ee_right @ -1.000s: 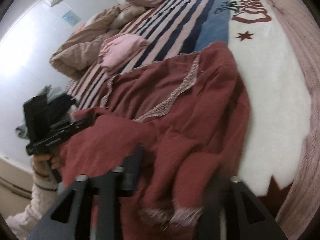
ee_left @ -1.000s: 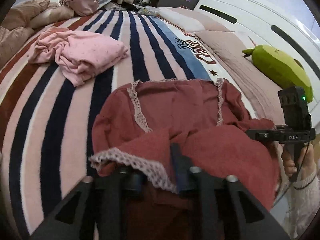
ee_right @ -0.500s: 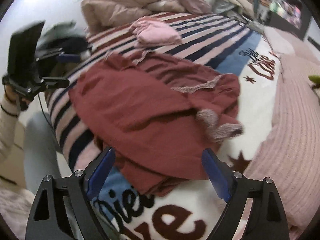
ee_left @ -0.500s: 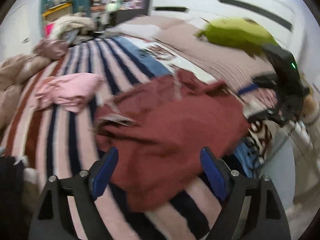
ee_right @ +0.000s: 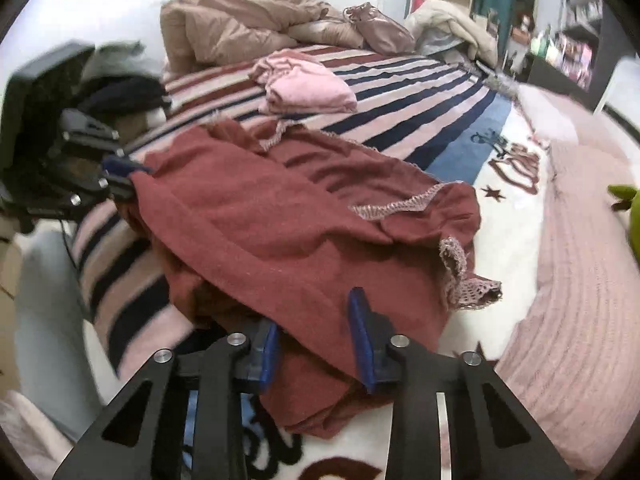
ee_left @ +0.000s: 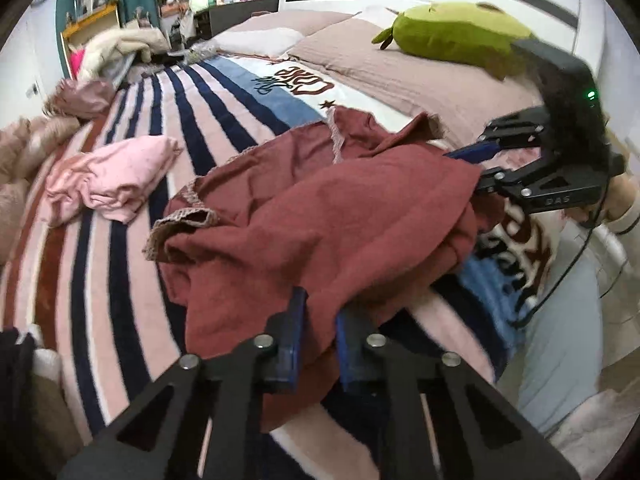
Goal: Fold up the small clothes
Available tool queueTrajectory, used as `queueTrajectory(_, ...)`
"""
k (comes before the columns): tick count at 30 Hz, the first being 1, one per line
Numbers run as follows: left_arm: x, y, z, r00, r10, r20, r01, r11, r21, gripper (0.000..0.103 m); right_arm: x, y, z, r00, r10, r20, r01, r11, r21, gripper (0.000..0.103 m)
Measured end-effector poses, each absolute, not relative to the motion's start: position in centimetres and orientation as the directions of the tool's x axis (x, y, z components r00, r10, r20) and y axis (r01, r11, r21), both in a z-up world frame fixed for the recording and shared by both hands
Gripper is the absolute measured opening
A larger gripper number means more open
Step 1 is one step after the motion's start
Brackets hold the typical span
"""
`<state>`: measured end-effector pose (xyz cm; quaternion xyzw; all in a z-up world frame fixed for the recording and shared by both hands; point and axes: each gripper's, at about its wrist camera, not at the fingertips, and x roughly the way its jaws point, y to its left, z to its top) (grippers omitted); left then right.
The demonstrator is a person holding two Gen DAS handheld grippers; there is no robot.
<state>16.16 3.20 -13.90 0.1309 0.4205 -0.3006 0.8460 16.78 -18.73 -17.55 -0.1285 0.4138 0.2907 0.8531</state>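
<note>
Lying on the near part of the bed (ee_left: 132, 264), on its striped blanket (ee_left: 208, 120), the red garment (ee_left: 328, 216) is bunched up with a lace cuff (ee_left: 184, 220) sticking out on the left. The fold could go crooked, because the cloth is thick and lumpy and each tool seems to hold many layers at once. If one tool pulls more than the other, the garment may slide off the near edge of the bed. The lace could also catch on a tool. The pink garment (ee_left: 108, 176) lies far left, well apart.

The left tool (ee_left: 318, 342) is nearly closed and pinches the near edge of the red garment. The right tool (ee_right: 316, 344) is partly open with red cloth between its fingers; I cannot tell if it grips.

Half a second ago both tools were wide open and held nothing. Now they have closed in on the cloth.
</note>
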Motion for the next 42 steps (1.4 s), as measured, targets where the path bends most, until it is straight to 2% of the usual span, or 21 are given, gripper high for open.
queueTrajectory(5,17.5,4.6,-12.6,0.409,-0.488,-0.771,0.622,0.768,-0.155,0.009,18.4,-19.5,-17.0,0.362,0.496,-0.789,-0.642,0.747,0.175,0.023)
queueTrajectory(7,17.6,5.0,-12.3,0.382,-0.521,-0.764,0.631,0.751,-0.196,0.009,18.3,-19.5,-16.9,0.326,0.512,-0.794,-0.658,0.727,0.199,0.028)
queueTrajectory(8,17.6,5.2,-12.1,0.372,-0.529,-0.763,0.633,0.746,-0.209,0.009,18.1,-19.5,-16.7,0.317,0.521,-0.792,-0.666,0.717,0.205,0.034)
queueTrajectory(11,17.7,5.3,-11.9,0.420,-0.467,-0.778,0.616,0.777,-0.134,0.009,17.7,-19.4,-16.2,0.354,0.489,-0.797,-0.658,0.736,0.158,0.036)
queueTrajectory(12,17.8,5.3,-11.9,0.435,-0.445,-0.783,0.602,0.790,-0.115,0.006,17.7,-19.4,-16.1,0.372,0.468,-0.801,-0.650,0.748,0.135,0.036)
queueTrajectory(17,19.0,5.3,-11.9,0.463,-0.427,-0.777,0.577,0.810,-0.102,0.002,19.3,-18.9,-17.1,0.357,0.434,-0.827,-0.639,0.759,0.122,0.036)
queueTrajectory(19,19.7,5.5,-11.6,0.496,-0.407,-0.767,0.549,0.832,-0.086,0.001,19.9,-18.7,-17.1,0.391,0.405,-0.827,-0.628,0.774,0.082,0.005)
queueTrajectory(20,20.2,5.4,-11.4,0.514,-0.392,-0.763,0.531,0.844,-0.076,0.000,20.5,-18.8,-16.9,0.410,0.392,-0.824,-0.607,0.791,0.074,0.002)
queueTrajectory(27,27.4,4.8,-9.4,0.642,-0.236,-0.730,0.379,0.925,0.034,0.000,27.5,-19.5,-14.4,0.509,0.324,-0.798,-0.508,0.861,0.025,0.002)
queueTrajectory(31,32.7,5.1,-11.1,0.623,-0.211,-0.753,0.315,0.949,-0.004,0.001,31.8,-19.8,-14.5,0.535,0.266,-0.802,-0.445,0.896,0.000,0.002)
queueTrajectory(34,35.0,5.5,-13.2,0.581,-0.214,-0.785,0.272,0.960,-0.061,0.010,33.6,-19.9,-16.1,0.529,0.180,-0.829,-0.402,0.914,-0.058,0.002)
queueTrajectory(36,35.2,5.8,-13.5,0.563,-0.209,-0.799,0.254,0.964,-0.073,0.037,33.9,-20.3,-17.0,0.499,0.165,-0.851,-0.381,0.924,-0.044,0.006)
queueTrajectory(37,34.6,6.1,-13.2,0.564,-0.238,-0.791,0.276,0.957,-0.090,0.043,33.6,-21.1,-16.9,0.487,0.196,-0.851,-0.383,0.924,-0.006,0.011)
queueTrajectory(38,33.9,6.4,-12.7,0.559,-0.277,-0.782,0.305,0.945,-0.116,0.057,33.1,-21.5,-16.7,0.487,0.224,-0.844,-0.390,0.921,0.019,0.026)
queueTrajectory(39,32.9,6.7,-12.4,0.538,-0.330,-0.776,0.343,0.926,-0.156,0.073,32.3,-22.1,-16.4,0.486,0.259,-0.834,-0.401,0.915,0.050,0.045)
queueTrajectory(41,31.1,6.8,-12.3,0.491,-0.378,-0.785,0.390,0.901,-0.189,0.076,30.7,-23.1,-16.1,0.450,0.335,-0.828,-0.431,0.893,0.127,0.061)
queueTrajectory(42,30.1,6.8,-12.6,0.482,-0.351,-0.803,0.393,0.906,-0.160,0.076,30.0,-23.4,-16.2,0.425,0.366,-0.828,-0.442,0.882,0.162,0.061)
